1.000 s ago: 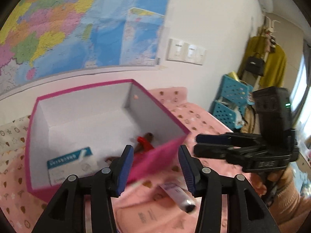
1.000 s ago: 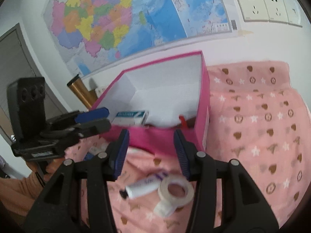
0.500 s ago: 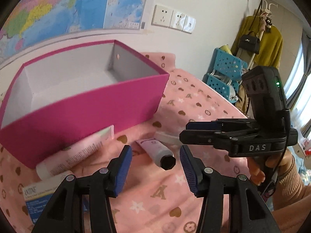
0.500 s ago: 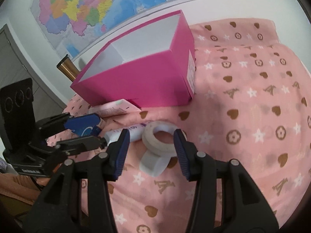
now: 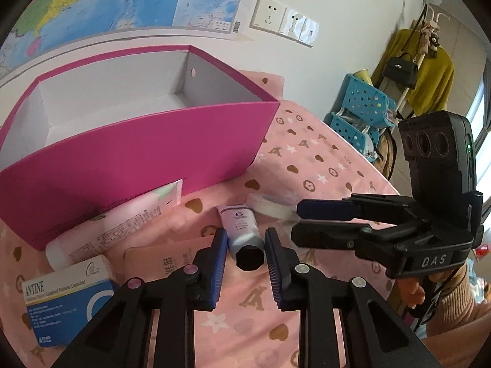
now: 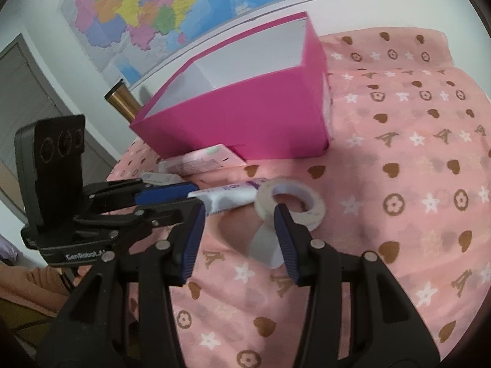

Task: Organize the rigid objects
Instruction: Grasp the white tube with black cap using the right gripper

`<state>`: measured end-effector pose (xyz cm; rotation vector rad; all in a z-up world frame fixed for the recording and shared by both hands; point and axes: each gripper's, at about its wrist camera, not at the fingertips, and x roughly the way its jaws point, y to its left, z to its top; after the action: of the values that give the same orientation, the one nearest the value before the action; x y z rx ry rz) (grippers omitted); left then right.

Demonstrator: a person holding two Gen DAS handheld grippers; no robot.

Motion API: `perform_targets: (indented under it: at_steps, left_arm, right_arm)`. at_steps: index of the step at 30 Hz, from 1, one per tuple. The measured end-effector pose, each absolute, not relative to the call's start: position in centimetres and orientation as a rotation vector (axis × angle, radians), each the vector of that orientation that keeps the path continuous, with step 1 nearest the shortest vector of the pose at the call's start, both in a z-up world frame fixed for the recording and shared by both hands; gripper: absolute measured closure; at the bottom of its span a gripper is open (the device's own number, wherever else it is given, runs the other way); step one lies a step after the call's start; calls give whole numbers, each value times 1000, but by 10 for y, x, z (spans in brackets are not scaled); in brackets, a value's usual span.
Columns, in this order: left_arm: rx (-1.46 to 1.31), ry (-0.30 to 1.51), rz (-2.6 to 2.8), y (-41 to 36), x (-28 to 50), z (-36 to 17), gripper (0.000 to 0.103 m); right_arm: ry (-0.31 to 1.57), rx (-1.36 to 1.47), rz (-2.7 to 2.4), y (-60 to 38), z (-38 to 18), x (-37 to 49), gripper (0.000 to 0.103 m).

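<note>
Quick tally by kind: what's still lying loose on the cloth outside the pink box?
Tubes: 2, the small purple tube and the large pink tube
Medicine cartons: 1, the blue-white carton
Tape rolls: 1, the white tape roll
Pink flat packet: 1
Total: 5

L gripper (image 5: pixel 245 256) straddling tube (image 5: pixel 242 230), pink box (image 5: pixel 138 159) behind

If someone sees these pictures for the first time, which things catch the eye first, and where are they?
The big pink box stands open at the back of the pink patterned cloth. In front of it, the left tongs straddle the black-capped end of a small tube, while the right tongs hang open over a roll of white tape. A coloured map covers the wall behind.
</note>
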<state>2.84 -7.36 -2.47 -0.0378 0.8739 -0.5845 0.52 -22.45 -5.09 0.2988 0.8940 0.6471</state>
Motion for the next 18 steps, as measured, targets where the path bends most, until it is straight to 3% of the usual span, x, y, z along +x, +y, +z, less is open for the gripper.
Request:
perform_targets:
  at_steps: [9, 18]
  left_arm:
    - [-49, 917, -616, -69, 17, -36, 83]
    - [-46, 890, -560, -66, 15, -39, 81]
  right_arm:
    - [921, 339, 707, -211, -62, 10, 53]
    - [919, 335, 701, -207, -59, 11, 53]
